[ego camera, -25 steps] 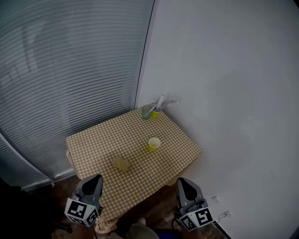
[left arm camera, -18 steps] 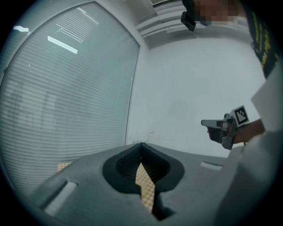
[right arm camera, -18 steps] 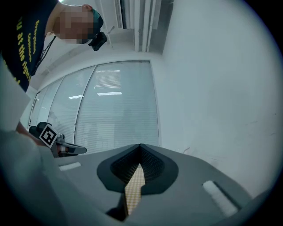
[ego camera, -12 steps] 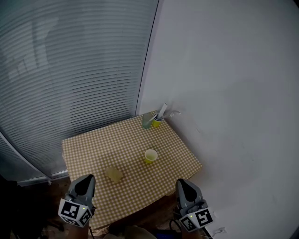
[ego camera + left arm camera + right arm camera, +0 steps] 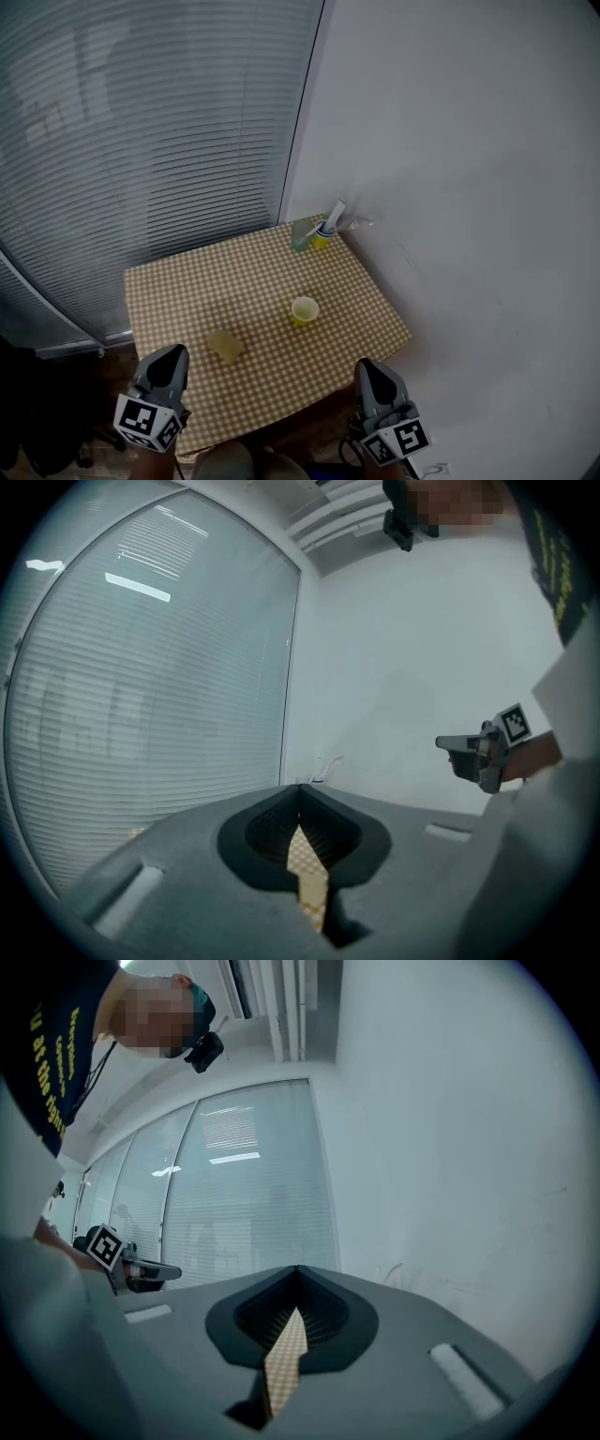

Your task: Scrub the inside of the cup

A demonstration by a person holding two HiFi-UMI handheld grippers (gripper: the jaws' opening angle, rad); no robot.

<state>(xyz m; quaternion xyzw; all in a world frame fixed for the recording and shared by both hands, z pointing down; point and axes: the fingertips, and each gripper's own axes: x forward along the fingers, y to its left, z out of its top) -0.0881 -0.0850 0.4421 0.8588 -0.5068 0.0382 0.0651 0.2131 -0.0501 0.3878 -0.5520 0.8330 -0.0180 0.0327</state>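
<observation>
A small yellow cup (image 5: 304, 310) stands upright near the middle of the checkered table (image 5: 178, 291). At the table's far right corner a second yellow cup (image 5: 322, 236) holds a white brush, beside a pale green cup (image 5: 301, 234). A pale sponge (image 5: 225, 346) lies toward the near left. My left gripper (image 5: 167, 357) hangs shut and empty below the table's near left edge. My right gripper (image 5: 365, 368) hangs shut and empty off the near right edge. In each gripper view the jaws are together, with only a sliver of tablecloth showing through.
A white wall (image 5: 469, 187) runs along the table's right side. A window with horizontal blinds (image 5: 141, 122) stands behind and to the left. Dark floor shows at the left of the table.
The head view has shifted slightly, so the table sits a little lower and further left in the frame. Both grippers stay low and shut near the table's front edge.
</observation>
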